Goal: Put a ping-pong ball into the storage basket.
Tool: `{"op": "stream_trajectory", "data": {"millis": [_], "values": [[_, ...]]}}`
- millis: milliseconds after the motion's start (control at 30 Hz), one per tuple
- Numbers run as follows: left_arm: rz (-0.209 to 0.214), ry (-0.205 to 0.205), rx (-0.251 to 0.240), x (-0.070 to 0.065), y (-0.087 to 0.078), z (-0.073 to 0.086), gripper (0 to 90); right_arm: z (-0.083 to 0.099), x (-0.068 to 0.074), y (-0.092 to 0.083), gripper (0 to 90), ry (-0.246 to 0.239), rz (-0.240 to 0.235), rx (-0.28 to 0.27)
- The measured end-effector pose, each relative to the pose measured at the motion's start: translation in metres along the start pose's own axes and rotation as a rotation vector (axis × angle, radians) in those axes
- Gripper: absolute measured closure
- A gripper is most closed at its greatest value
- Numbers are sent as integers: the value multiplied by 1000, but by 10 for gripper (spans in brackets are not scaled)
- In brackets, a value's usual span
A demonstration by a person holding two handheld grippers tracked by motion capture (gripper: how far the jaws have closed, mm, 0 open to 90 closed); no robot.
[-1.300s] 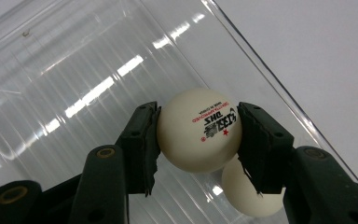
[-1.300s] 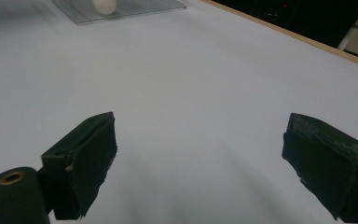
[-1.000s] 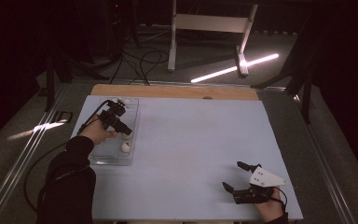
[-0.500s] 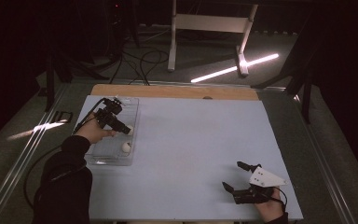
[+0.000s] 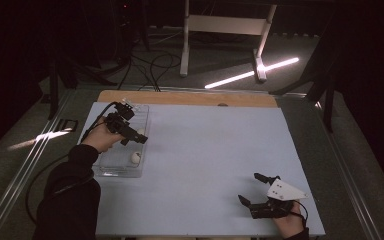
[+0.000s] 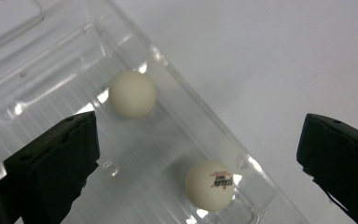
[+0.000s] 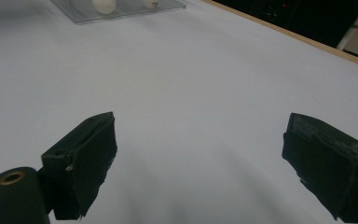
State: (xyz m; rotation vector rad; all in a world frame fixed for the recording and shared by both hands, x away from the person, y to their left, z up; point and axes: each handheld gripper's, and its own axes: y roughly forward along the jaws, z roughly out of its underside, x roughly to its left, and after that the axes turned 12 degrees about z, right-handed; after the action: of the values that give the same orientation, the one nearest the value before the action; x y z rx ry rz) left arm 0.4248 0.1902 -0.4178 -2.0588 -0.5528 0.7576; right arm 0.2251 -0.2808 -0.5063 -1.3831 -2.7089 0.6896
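Left gripper point(image 5: 139, 139): I spread its jaws wide just now, nothing between them.
Ball point(image 6: 133, 93): dropped into the clear tray point(image 6: 51, 70).

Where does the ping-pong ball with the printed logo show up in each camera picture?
High view: printed ball left of centre, in the clear tray.
Left gripper view: bottom centre, between open jaws, untouched.
Right gripper view: balls at top edge, print unreadable.
Shared landmark: the clear tray.

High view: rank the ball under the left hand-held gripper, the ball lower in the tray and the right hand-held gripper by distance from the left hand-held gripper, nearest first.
From the left hand-held gripper:
1. Upper ball, beside its tip in the clear tray.
2. Lower ball, toward the tray's near end.
3. Right hand-held gripper, far across the table at bottom right.
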Motion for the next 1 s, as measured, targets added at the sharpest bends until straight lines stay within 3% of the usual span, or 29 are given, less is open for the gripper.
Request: {"op": "stream_trajectory", "data": {"millis": [33, 67, 233, 533, 567, 867, 1000], "values": [[0, 0, 0, 0, 0, 0, 4, 0, 0, 0, 98, -1, -1, 1], [23, 6, -38, -3, -1, -3, 4, 0, 0, 0, 98, -2, -1, 1], [44, 16, -65, -8, -1, -7, 4, 0, 0, 0, 98, -2, -2, 0], [91, 108, -112, -23, 4, -12, 3, 0, 0, 1, 98, 0, -4, 2], [115, 126, -138, -27, 4, -15, 3, 0, 0, 1, 98, -4, -4, 2], [144, 221, -210, -49, 11, -20, 3, 0, 0, 0, 98, 1, -3, -1], [165, 235, -211, -55, 15, -23, 3, 0, 0, 0, 98, 1, -3, 0]]}}
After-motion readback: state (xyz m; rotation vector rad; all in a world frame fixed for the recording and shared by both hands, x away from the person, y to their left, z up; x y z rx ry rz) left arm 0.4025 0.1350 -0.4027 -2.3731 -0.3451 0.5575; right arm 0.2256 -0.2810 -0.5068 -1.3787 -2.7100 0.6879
